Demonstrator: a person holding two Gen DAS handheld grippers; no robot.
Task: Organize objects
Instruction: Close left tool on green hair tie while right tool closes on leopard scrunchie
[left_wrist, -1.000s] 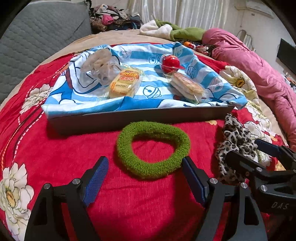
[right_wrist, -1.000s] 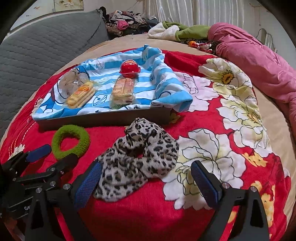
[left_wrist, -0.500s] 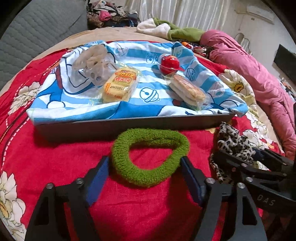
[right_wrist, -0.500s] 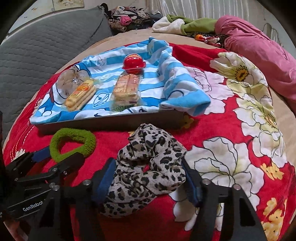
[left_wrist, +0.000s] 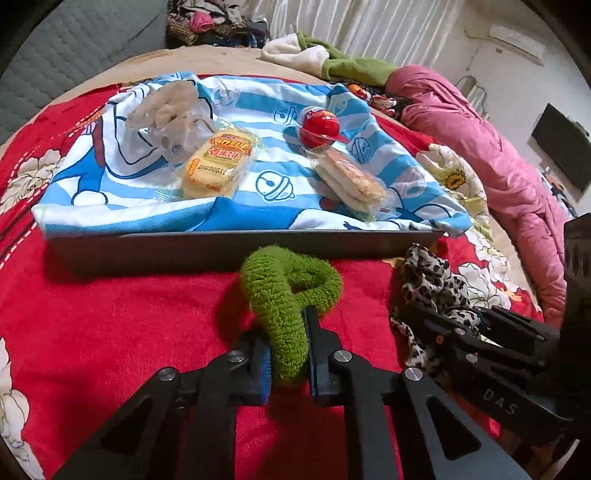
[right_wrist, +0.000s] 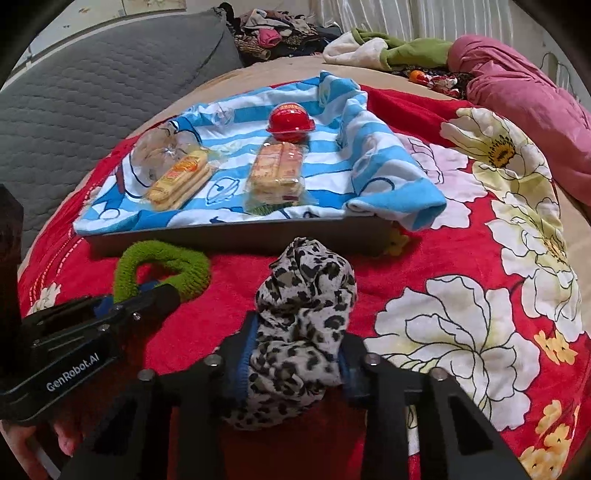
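My left gripper (left_wrist: 288, 354) is shut on a green fuzzy scrunchie (left_wrist: 288, 291), pinched into a fold on the red blanket just before the grey tray (left_wrist: 236, 245). It also shows in the right wrist view (right_wrist: 162, 266). My right gripper (right_wrist: 295, 358) is shut on a leopard-print scrunchie (right_wrist: 303, 314), bunched up between the jaws; it shows at the right of the left wrist view (left_wrist: 432, 280). The tray (right_wrist: 236, 234) is lined with a blue striped towel (left_wrist: 258, 110) holding two wrapped cakes (left_wrist: 218, 164) (left_wrist: 349, 179), a red capsule (left_wrist: 319, 127) and a clear bag (left_wrist: 166, 114).
Red floral blanket (right_wrist: 461, 314) covers the bed. A pink quilt (left_wrist: 498, 155) lies at the right, a grey padded headboard (right_wrist: 92, 92) at the left, and piled clothes (right_wrist: 388, 48) at the far end.
Both grippers moved forward and closed: the left on the green scrunchie, squeezing the ring flat, the right on the leopard scrunchie, bunching it up.
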